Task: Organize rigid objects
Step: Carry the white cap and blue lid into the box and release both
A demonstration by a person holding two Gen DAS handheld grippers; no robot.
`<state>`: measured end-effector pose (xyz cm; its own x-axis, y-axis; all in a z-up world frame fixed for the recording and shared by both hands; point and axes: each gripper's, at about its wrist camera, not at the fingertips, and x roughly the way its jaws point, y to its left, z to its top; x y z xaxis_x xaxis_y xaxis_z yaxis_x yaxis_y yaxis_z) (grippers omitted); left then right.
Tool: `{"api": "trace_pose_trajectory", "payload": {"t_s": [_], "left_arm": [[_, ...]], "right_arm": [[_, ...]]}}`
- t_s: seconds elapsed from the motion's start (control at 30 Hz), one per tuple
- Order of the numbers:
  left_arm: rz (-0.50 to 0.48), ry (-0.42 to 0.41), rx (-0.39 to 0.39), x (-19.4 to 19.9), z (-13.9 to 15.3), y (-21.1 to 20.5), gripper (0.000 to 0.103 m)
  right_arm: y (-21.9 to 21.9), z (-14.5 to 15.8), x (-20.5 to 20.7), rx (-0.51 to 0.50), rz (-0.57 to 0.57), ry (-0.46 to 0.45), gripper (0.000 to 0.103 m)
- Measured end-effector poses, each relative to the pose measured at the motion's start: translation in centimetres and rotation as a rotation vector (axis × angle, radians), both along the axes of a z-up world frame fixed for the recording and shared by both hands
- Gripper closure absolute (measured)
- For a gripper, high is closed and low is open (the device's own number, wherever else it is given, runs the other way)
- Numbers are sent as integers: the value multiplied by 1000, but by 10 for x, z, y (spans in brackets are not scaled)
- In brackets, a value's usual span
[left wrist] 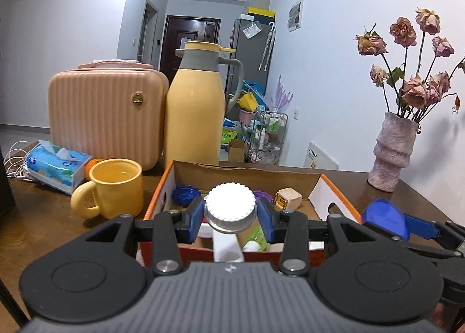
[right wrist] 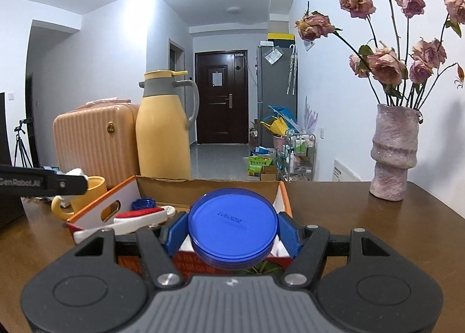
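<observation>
— So, what have the left tongs (left wrist: 230, 211) got?
— A white ribbed bottle cap (left wrist: 230, 202), pinched between the blue pads (left wrist: 196, 211). The bottle under it drops out of sight behind the gripper body, so I can only vouch for the cap end. It hangs over the near end of the cardboard box (left wrist: 247, 171).
— And the right tongs (right wrist: 232, 231)?
— Set wider, clamped on a round blue lid (right wrist: 232, 218) with a printed date across its top. What sits beneath the lid I cannot tell. It too is above the near end of the box, on the right side; from the left camera the same lid shows at the right, level with the box's right wall.
— Where does the box stand?
— On the brown table (right wrist: 363, 216), about mid-width, running from near the front edge towards the far edge. Inside it: a blue ridged cap (left wrist: 186, 194), something purple, a small cream cube (left wrist: 287, 198) near the far end, and a red-and-white tool (right wrist: 139, 216) against the left wall.
— Around it?
— A yellow mug (left wrist: 116, 190) just left of the box, a tissue pack (left wrist: 56, 163) beyond that. A yellow thermos jug (left wrist: 196, 106) and a pink ribbed case (left wrist: 106, 112) stand along the far edge, left half. A pink vase of dried roses (right wrist: 393, 152) stands at the far right, well apart from the box.
</observation>
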<state>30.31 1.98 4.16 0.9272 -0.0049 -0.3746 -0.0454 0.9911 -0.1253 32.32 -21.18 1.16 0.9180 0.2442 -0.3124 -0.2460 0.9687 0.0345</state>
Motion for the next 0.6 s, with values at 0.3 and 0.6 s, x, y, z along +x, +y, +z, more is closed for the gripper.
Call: {"api": "trace_pose_trajectory", "payload": {"t_s": [0.3,0.6], "left_arm": [[19,6,-8,27,-3,-4,62],[43,21,-15,56,-8,1,62]], "right_arm": [[10,-2,27,17,-18,-5,38],[13,-12,59,59,-41,9,38]]}}
